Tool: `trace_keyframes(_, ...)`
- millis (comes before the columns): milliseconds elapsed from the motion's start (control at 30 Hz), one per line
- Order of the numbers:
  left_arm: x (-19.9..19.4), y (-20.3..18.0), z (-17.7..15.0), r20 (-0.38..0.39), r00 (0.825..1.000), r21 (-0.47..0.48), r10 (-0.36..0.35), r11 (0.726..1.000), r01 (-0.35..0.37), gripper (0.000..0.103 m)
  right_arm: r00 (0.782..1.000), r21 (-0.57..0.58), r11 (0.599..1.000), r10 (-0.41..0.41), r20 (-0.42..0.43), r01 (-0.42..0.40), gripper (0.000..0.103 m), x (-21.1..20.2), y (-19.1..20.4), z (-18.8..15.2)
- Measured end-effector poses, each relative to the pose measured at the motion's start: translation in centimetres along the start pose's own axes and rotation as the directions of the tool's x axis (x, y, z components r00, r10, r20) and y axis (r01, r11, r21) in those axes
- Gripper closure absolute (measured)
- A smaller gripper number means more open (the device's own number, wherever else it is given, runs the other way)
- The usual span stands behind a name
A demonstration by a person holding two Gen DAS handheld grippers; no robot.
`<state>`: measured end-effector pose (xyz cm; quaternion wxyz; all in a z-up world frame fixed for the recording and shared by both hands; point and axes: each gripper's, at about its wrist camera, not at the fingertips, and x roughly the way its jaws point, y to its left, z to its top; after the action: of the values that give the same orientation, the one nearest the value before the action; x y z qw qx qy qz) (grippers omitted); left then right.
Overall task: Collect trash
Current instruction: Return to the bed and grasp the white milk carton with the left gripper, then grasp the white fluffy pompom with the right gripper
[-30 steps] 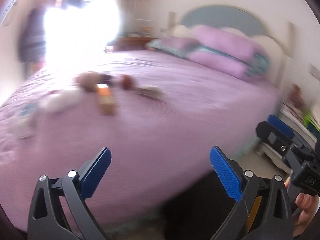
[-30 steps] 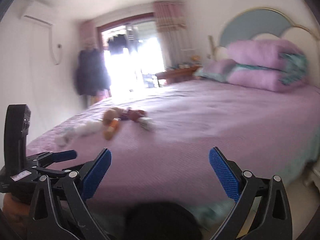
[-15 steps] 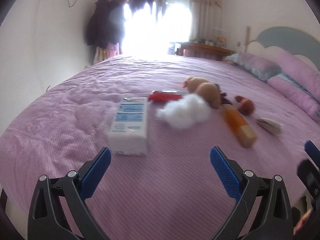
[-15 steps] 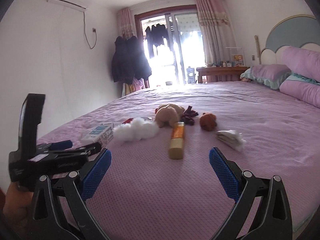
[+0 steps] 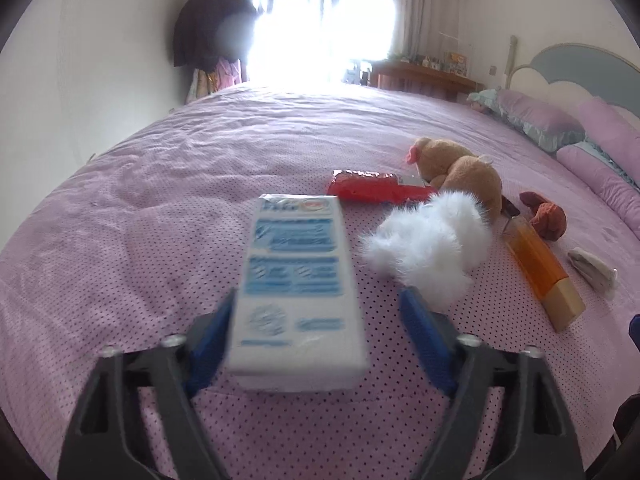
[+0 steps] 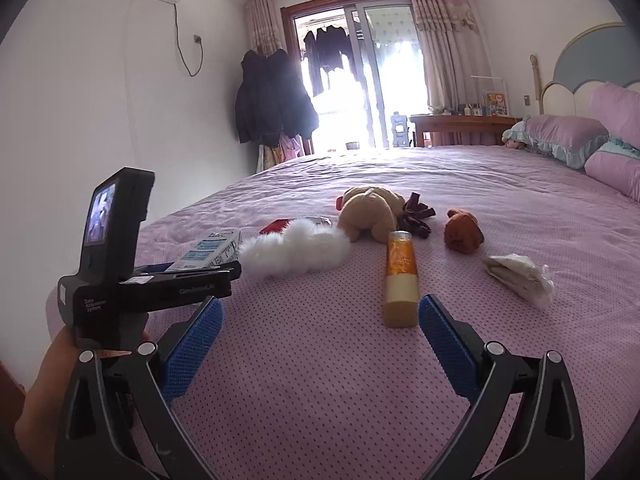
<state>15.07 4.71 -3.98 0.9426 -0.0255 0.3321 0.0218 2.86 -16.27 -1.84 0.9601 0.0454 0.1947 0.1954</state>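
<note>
A white and blue carton lies on the purple bed, its near end between the open fingers of my left gripper; it also shows in the right wrist view. An orange bottle lies just ahead of my open, empty right gripper, near its right finger; the left wrist view shows it too. A crumpled tissue lies right of the bottle. A red wrapper lies beyond the carton.
A white fluffy toy, a tan plush, a dark scrap and a small brown plush lie mid-bed. Pillows are at the right. The left hand-held gripper body sits at left of the right view.
Both grippers swung left toward the pile and moved closer. The carton now sits between the left fingers; the bottle is now just ahead of the right gripper.
</note>
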Motion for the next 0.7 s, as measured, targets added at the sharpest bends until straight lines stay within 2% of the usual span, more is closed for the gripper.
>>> trace_keyframes(67,0.5,0.5,0.0,-0.018,0.999,-0.02,-0.039,0.999,0.039,0.049,1.0,-0.005,1.0,0.01,-0.009,-0.01,0.008,0.5,0.5,0.2)
trace_keyframes(200,-0.5,1.6,-0.2,0.009,0.997,-0.046,-0.083,0.995,0.083,0.049,1.0,-0.023,0.999,0.023,-0.02,-0.024,0.008,1.5,1.5,0.5)
trace_keyframes(467,-2.7,4.6,-0.3,0.05,0.997,-0.081,-0.055,0.995,0.059,0.049,0.996,-0.033,0.998,0.055,-0.074,-0.058,0.008,5.5,3.9,1.6)
trace_keyframes(700,-3.5,6.6,-0.1,0.06,0.997,-0.085,-0.042,0.995,0.047,0.049,0.985,-0.044,0.999,-0.003,-0.17,-0.004,0.008,12.0,5.2,3.7)
